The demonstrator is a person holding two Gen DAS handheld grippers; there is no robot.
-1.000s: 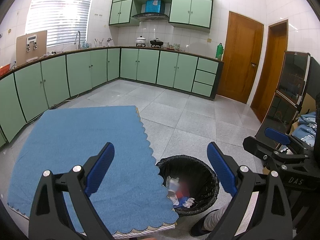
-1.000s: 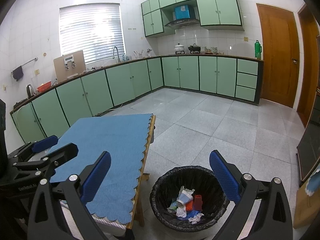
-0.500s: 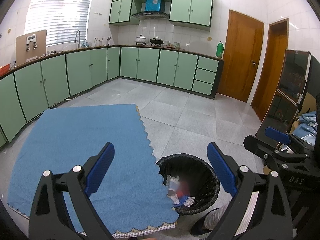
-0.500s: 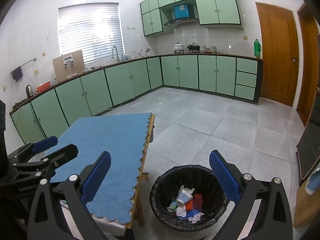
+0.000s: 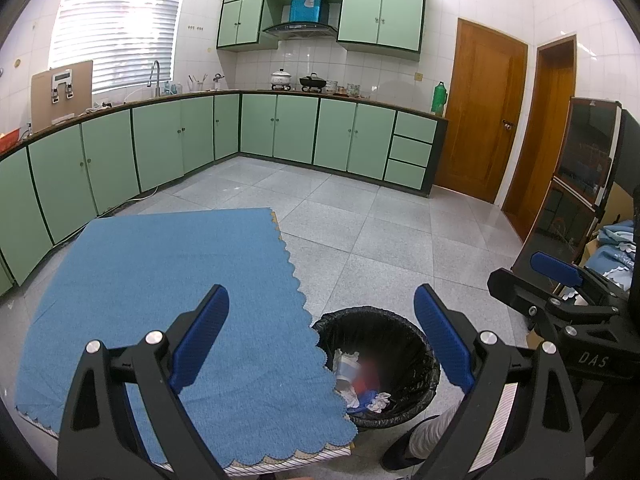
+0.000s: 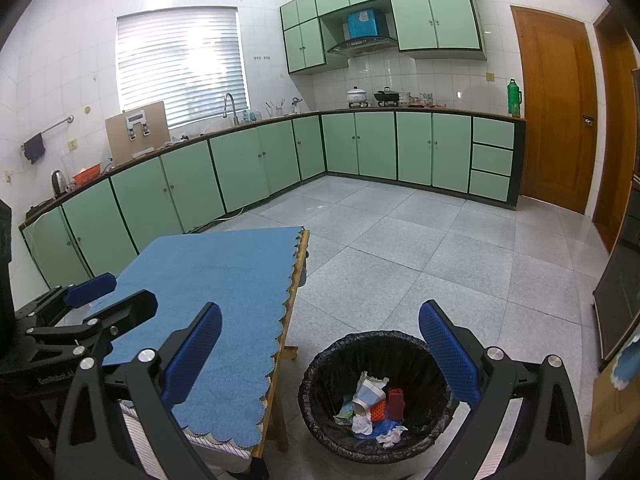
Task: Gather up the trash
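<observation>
Both tools hang wide and empty above the near end of the surface. The left tool sits over the near right corner of the blue cloth; the right tool is held further right, out past the edge and over the bin. Neither grips anything, and each shows at the side of the other's view.

The trash lies at the bottom of the bin: a crushed paper cup, crumpled white tissue, a red plastic piece, an orange mesh bit and something blue. The bin stands on the floor just beside the near right corner of the surface, likely so that things can be dropped in with a short sideways reach. It is round and lined with a thin, glossy, wrinkled black bag folded over the rim.

The cloth looks like a soft, matte felt with a scalloped hem, covering the whole top. It shows bare in both views, so the collecting seems finished or close to it. The open jaws held high fit a pause after a drop, though that is only a reading. Blue textured pads line the inner faces of the black fingers. The floor is pale speckled tile, hard and smooth.
</observation>
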